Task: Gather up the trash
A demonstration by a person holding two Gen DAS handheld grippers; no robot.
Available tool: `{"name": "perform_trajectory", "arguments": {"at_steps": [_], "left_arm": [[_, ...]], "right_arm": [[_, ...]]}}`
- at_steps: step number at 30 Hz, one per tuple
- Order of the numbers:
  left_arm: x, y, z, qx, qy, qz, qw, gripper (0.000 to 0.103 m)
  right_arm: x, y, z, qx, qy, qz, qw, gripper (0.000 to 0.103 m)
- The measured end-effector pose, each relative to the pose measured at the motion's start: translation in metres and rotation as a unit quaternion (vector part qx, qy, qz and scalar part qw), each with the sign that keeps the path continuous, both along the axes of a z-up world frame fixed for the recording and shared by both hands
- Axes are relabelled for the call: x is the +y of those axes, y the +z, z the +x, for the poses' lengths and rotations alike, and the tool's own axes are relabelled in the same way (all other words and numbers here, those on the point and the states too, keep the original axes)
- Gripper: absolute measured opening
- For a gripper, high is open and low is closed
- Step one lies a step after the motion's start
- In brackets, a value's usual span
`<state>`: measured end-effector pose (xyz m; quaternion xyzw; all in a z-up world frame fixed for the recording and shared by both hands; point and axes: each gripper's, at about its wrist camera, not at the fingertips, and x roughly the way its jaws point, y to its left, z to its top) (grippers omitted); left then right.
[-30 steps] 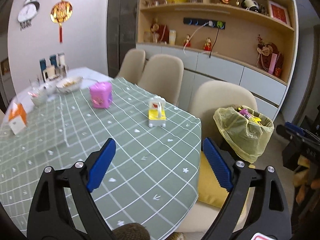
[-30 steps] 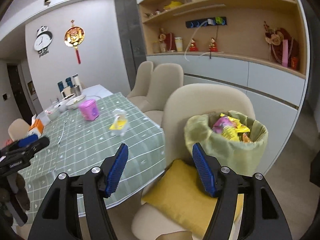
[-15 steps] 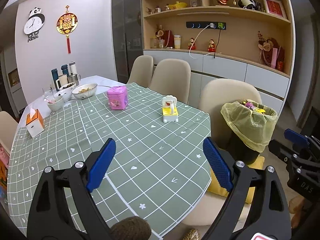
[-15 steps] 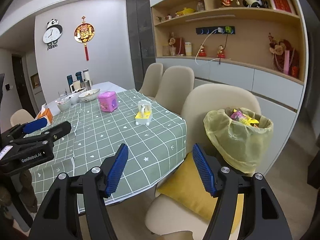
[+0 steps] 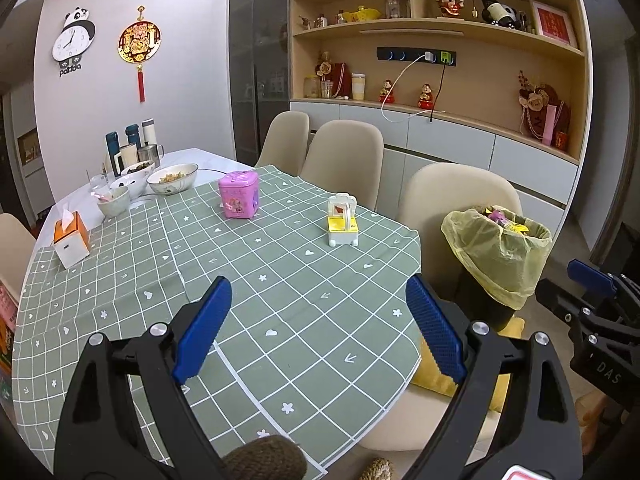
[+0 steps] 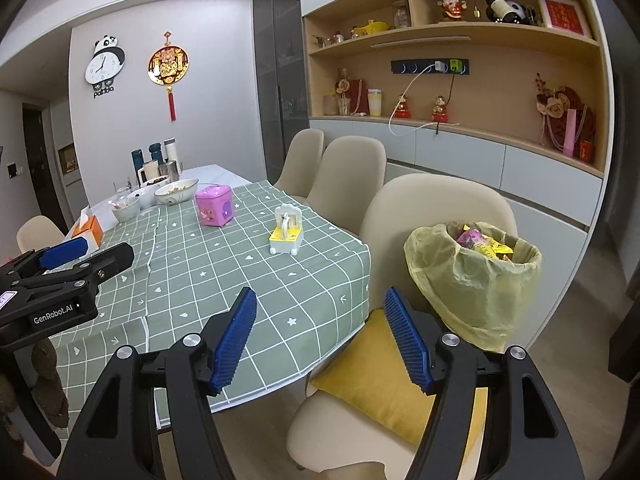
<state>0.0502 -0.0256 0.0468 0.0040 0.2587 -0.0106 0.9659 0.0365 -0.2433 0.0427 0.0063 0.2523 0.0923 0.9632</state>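
The left gripper (image 5: 318,328) hangs over the near edge of a green checked tablecloth (image 5: 248,280) with its 2 blue-padded jaws spread wide and nothing between them; the right gripper (image 6: 320,338) is likewise released and empty, its jaws framing the table's corner and a yellow cushion (image 6: 376,376) that lies on the seat of the nearest beige chair (image 6: 436,208). The trash bin (image 6: 474,280), lined with a yellowish-green bag, stands on that chair on the cushion, off the right end of the table, and colourful wrappers (image 6: 482,242) fill it up to the rim. On the cloth a pink tin (image 5: 239,194) stands toward the far side, well apart from a small white-and-yellow holder (image 5: 342,220) nearer the bin end. Beyond the cloth, on the bare white tabletop, sit 3 bowls (image 5: 172,178), several flasks and mugs (image 5: 132,146), and an orange-and-white tissue box (image 5: 72,236) stands on the cloth by the left edge. A panda wall clock (image 5: 74,40) and a red-and-gold hanging ornament (image 5: 139,46) are on the far wall, and wooden shelves (image 5: 436,26) with figurines run above white cabinets behind the chairs
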Motion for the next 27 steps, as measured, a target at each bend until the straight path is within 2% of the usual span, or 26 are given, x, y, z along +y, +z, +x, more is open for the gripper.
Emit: {"name": "perform_trajectory", "arguments": {"at_steps": [13,27], "left_arm": [[-0.0041,-0.0040,-0.0056,0.007,-0.017,-0.002,0.9998,0.085],[-0.0034,-0.0044,-0.0062,0.007,-0.015,-0.004,0.9999,0.085]], "right_arm": [[-0.0021,-0.0024,-0.0022,0.000,-0.009,-0.004,1.000,0.063],[-0.0011,-0.0012,-0.0024,0.000,-0.005,-0.002,1.000,0.063]]}}
